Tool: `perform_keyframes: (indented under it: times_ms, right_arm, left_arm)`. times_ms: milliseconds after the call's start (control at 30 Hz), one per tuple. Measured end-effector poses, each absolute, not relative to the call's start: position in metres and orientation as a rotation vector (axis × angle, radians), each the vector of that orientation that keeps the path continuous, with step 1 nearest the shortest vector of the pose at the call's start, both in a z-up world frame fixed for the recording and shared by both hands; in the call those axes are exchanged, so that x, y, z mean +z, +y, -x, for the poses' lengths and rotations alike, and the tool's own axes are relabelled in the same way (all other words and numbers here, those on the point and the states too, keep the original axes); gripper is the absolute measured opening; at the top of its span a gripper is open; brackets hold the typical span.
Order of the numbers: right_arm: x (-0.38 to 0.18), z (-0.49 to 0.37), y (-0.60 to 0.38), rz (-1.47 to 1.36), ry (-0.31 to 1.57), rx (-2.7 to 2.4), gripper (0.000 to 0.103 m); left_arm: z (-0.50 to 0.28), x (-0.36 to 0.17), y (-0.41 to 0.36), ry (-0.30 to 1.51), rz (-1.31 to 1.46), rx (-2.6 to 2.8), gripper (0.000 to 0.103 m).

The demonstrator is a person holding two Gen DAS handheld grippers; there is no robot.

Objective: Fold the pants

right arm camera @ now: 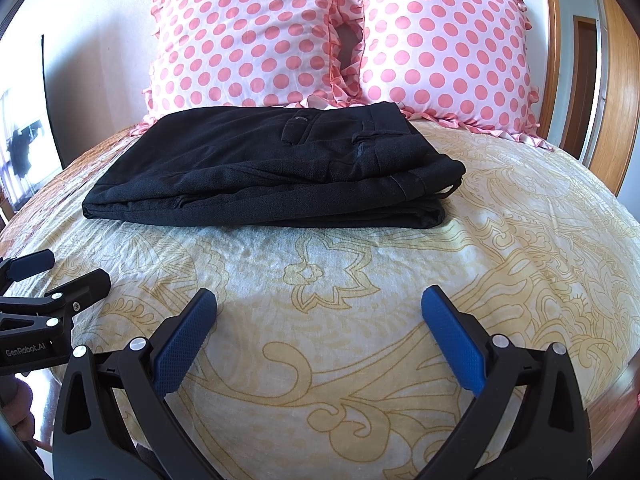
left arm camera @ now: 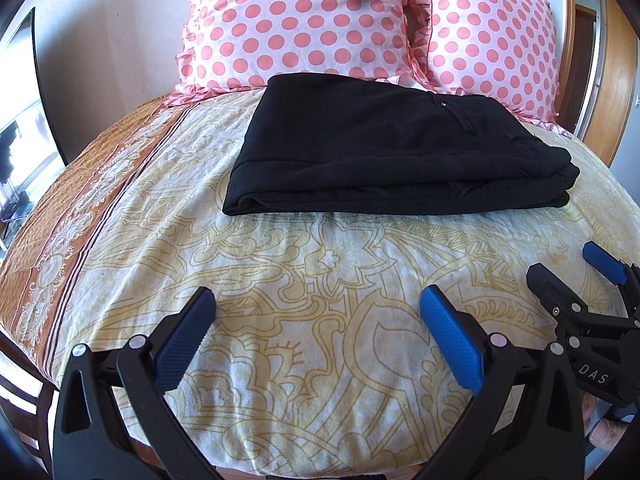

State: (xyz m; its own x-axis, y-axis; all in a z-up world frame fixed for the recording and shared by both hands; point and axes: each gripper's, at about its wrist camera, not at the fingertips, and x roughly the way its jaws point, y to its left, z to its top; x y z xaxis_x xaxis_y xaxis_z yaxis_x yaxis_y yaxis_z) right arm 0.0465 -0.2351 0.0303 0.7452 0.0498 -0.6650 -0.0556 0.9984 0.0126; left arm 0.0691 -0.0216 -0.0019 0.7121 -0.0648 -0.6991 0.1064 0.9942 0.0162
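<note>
Black pants (left arm camera: 384,148) lie folded in a flat stack on the cream patterned bedspread (left arm camera: 304,264), just in front of the pillows; they also show in the right wrist view (right arm camera: 272,168). My left gripper (left arm camera: 318,300) is open and empty, over the bedspread well short of the pants. My right gripper (right arm camera: 320,300) is open and empty too, also short of the pants. The right gripper shows at the right edge of the left wrist view (left arm camera: 568,268), and the left gripper at the left edge of the right wrist view (right arm camera: 68,268).
Two pink polka-dot pillows (left arm camera: 304,20) (right arm camera: 444,44) lean against the wall behind the pants. An orange patterned border (left arm camera: 80,208) runs along the bed's left side. A wooden door frame (right arm camera: 616,92) stands at the right.
</note>
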Motion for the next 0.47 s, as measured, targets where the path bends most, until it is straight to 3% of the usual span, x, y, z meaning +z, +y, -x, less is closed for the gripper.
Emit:
perform_keyframes:
  times_ms: [467]
  right_arm:
    - [0.0298,-0.0463,-0.235,0.008,0.728,0.058,0.102]
  left_arm:
    - [-0.069,-0.0022,-0.0208,0.772,-0.056,-0.096,0.101]
